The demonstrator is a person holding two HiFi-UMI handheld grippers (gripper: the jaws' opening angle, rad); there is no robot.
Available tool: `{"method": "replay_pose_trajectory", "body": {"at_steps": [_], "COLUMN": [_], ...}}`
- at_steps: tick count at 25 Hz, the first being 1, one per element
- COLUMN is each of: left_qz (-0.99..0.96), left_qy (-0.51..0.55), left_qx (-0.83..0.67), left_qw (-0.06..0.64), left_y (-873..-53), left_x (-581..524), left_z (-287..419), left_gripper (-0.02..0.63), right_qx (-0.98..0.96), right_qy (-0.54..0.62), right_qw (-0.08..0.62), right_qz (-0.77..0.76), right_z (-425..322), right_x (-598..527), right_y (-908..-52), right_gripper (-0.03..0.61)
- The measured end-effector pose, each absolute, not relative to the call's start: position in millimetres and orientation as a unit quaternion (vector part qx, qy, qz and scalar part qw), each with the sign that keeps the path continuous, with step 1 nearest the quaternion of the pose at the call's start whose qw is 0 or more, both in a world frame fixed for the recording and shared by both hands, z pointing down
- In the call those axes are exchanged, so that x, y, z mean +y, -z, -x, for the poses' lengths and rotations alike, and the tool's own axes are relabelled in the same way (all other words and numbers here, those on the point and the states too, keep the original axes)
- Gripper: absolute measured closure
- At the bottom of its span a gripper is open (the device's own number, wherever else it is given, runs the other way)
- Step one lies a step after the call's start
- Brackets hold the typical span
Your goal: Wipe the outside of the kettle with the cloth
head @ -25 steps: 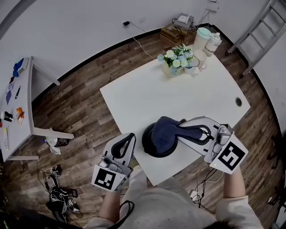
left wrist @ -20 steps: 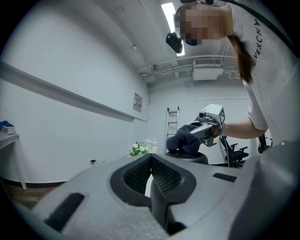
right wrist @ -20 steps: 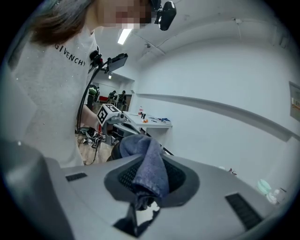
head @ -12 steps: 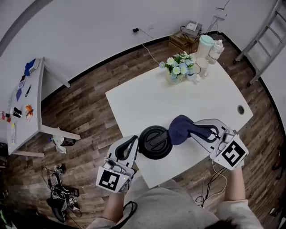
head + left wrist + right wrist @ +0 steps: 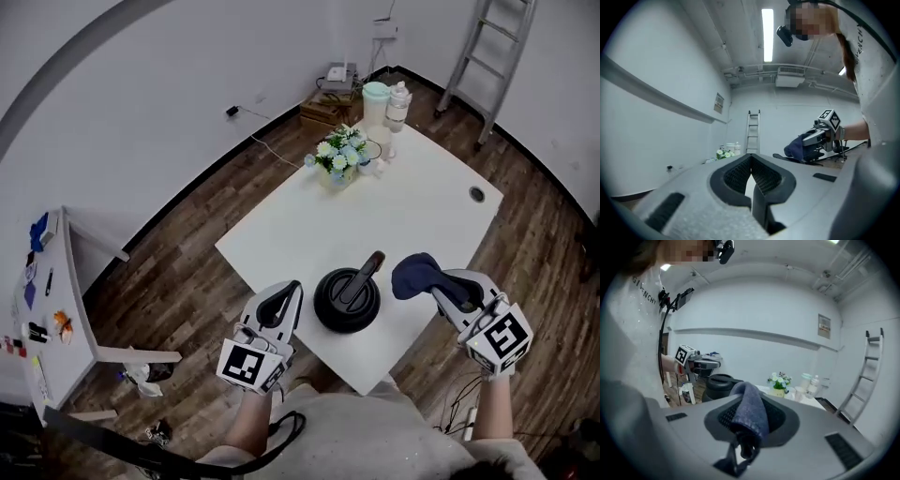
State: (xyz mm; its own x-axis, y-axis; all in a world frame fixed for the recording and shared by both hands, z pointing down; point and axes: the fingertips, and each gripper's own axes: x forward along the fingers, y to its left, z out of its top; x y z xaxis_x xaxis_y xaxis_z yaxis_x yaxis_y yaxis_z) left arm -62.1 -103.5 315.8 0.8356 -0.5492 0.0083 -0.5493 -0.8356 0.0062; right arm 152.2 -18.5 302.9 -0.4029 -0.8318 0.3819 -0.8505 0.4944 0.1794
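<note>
Closest to us, just off the near edge of the white table (image 5: 309,225), our left gripper (image 5: 286,298) has its jaws drawn together on nothing. Our right gripper (image 5: 448,286) pinches one bunched dark blue cloth (image 5: 415,274), raised just right of the single black kettle (image 5: 345,300) and apart from it. To wipe well, we judge the left should steady the kettle while the cloth sweeps round its wall with light pressure. Farther back are one bunch of flowers (image 5: 337,155) and one ladder (image 5: 478,42).
</note>
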Motion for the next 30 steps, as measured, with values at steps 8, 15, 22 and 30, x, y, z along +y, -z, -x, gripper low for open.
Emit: {"method": "replay_pose_trajectory", "body": {"at_steps": [8,15,22,30], "left_qz": [-0.992,-0.996,-0.995,-0.994], "left_qy": [0.02,0.0,-0.006,-0.009], "left_qx": [-0.124,-0.052,-0.028,-0.03], "left_qw": [0.023,0.068,0.094,0.1], "left_y": [-321,-358,-375,-385], "left_x": [-79,-36,-16,-18], "left_z": [88,85,81,89], "left_gripper": [0.611,0.611,0.61,0.609], "right_qx": [-0.73,-0.68,-0.651,-0.66], "right_qy": [-0.131,-0.147,-0.163,-0.163], "right_qw": [0.178,0.133,0.105,0.144], "right_qz": [-0.646,-0.706,-0.734,-0.719], "right_z": [-54,7,28,47], "right_x": [92,98,102,96], "right_y": [-338,-359,-364,-372], "right_gripper": [0.514,0.515,0.515,0.515]}}
